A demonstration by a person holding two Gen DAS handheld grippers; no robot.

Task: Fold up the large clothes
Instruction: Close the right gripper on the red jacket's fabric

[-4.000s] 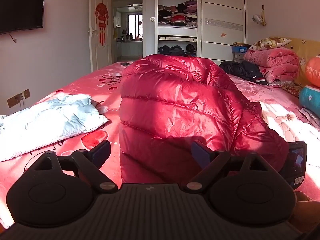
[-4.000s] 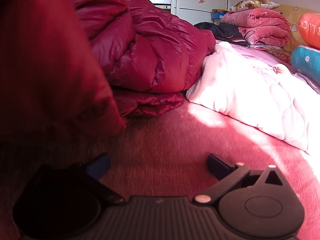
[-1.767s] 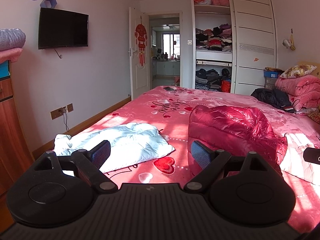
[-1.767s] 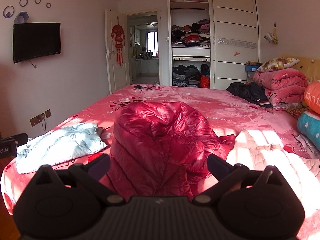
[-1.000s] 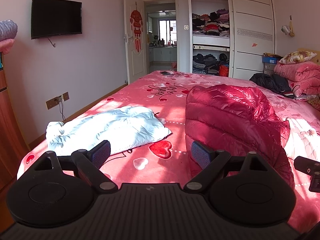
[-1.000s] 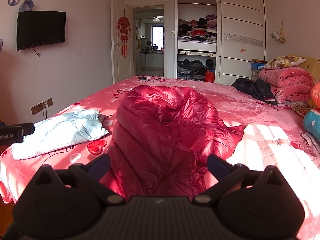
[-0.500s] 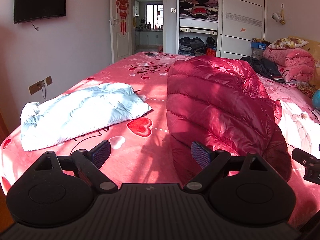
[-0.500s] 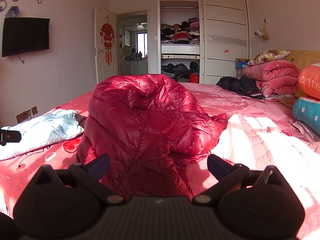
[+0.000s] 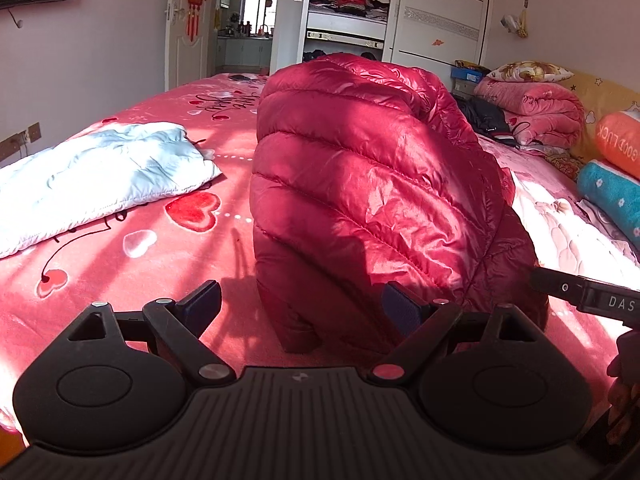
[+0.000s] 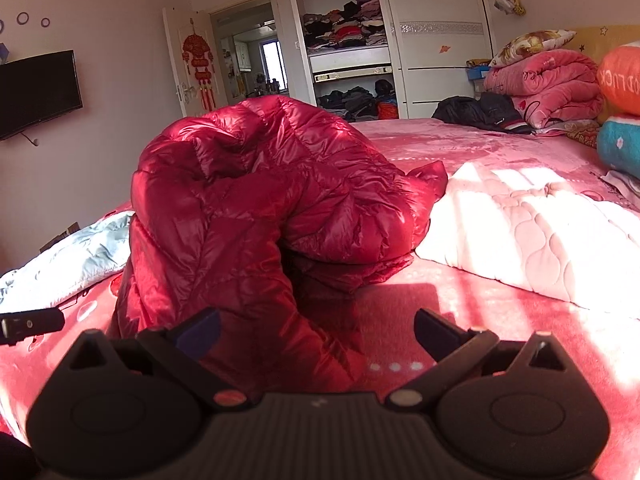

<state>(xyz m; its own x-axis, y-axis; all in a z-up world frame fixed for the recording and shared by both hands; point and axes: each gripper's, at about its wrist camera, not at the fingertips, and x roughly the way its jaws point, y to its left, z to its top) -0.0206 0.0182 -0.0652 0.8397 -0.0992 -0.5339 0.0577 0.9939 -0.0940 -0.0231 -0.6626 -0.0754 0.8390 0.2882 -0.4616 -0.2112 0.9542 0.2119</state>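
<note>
Both tools back in low at the red down jacket (image 9: 372, 184) bunched on the bed (image 9: 132, 280), my left tool (image 9: 301, 303) and right tool (image 10: 316, 330) spread wide, nothing pinched, so next fold likely about to start.

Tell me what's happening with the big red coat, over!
Left gripper open, right gripper open, both empty. Red puffer coat bunched in a heap on bed. Pale blue garment alongside, apart.

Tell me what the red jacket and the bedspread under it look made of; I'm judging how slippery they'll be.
Red jacket: looks like glossy nylon-type shell over puffy fill, given its sheen and quilted channels. Bedspread: seems matte plush fleece with printed hearts, showing no shine.
</note>
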